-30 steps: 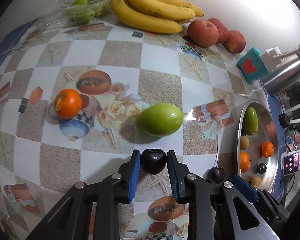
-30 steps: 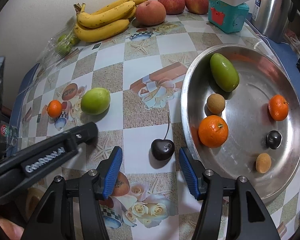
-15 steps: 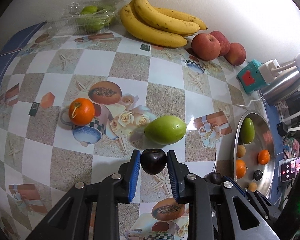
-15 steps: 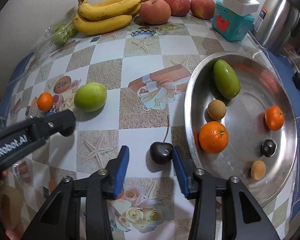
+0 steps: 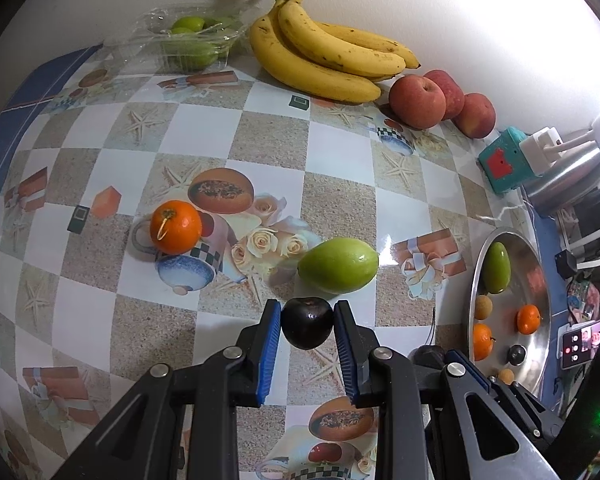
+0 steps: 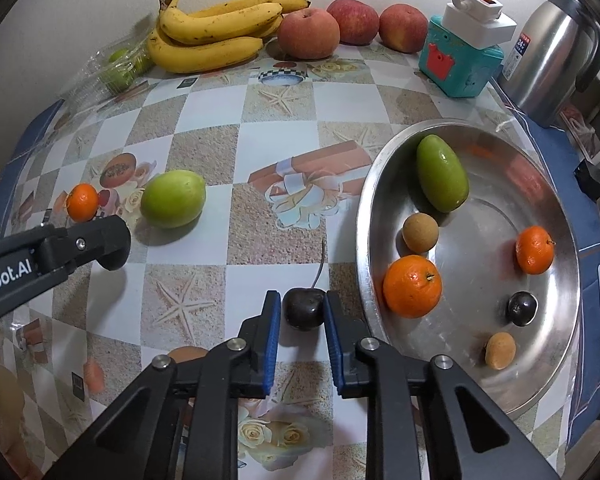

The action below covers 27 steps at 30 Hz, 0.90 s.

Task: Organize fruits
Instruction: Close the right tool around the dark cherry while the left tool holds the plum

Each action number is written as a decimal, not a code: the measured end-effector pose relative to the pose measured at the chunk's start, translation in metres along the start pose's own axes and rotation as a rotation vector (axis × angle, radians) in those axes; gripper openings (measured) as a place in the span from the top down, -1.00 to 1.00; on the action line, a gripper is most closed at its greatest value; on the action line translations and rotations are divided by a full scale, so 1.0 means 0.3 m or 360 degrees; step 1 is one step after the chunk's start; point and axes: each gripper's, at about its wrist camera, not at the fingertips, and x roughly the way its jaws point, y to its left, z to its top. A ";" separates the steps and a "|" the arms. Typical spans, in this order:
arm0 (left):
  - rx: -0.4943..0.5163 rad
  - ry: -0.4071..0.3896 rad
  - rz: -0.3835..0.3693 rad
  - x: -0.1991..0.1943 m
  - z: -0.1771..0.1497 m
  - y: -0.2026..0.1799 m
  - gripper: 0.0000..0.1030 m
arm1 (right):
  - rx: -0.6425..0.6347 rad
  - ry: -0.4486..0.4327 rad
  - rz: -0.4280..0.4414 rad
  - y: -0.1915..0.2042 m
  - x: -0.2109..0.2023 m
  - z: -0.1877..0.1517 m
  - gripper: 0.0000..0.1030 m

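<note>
bag (image 6: 112, 66): upper left of the right wrist view, crumpled clear plastic blurs the green fruit inside; their count cannot be told
kettle (image 5: 568, 184): right edge of the left wrist view, partly behind the white plug and cut off by the dark rim
phone (image 5: 582, 342): lower right of the left wrist view, screen too small to read; in the right wrist view only a sliver shows at the right edge
second cherry (image 5: 430, 356): lower right of the left wrist view, mostly hidden behind the black gripper arm
left gripper (image 6: 114, 246): left edge of the right wrist view, lettering cut off; what its tips hold is hidden there
tray (image 6: 364, 216): near rim hidden under the black arm at the bottom
</note>
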 end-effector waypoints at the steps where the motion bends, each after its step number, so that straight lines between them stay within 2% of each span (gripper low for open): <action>1: -0.0004 -0.0002 0.0000 -0.001 0.000 0.001 0.43 | 0.0007 0.0002 0.0013 -0.002 -0.001 0.000 0.56; 3: -0.0012 -0.0007 -0.0003 -0.005 0.001 0.005 0.43 | 0.0021 0.0002 0.0065 -0.006 -0.008 -0.001 0.56; 8: -0.0033 -0.0021 -0.0010 -0.016 0.005 0.018 0.43 | 0.0130 -0.0016 0.0367 -0.024 -0.046 0.005 0.56; 12: -0.0045 -0.0028 -0.0016 -0.023 0.006 0.025 0.43 | 0.0118 -0.0030 0.0266 -0.025 -0.055 0.011 0.54; 16: -0.0044 -0.0027 -0.0020 -0.023 0.006 0.023 0.43 | 0.0114 0.0036 0.0249 -0.030 -0.015 0.001 0.37; 23: -0.0048 -0.0023 -0.0019 -0.021 0.006 0.023 0.43 | 0.0071 0.0088 0.0162 -0.021 0.021 -0.010 0.35; 27: -0.0048 -0.0022 -0.0018 -0.020 0.006 0.023 0.43 | 0.0056 0.0105 0.0164 -0.012 0.033 -0.013 0.35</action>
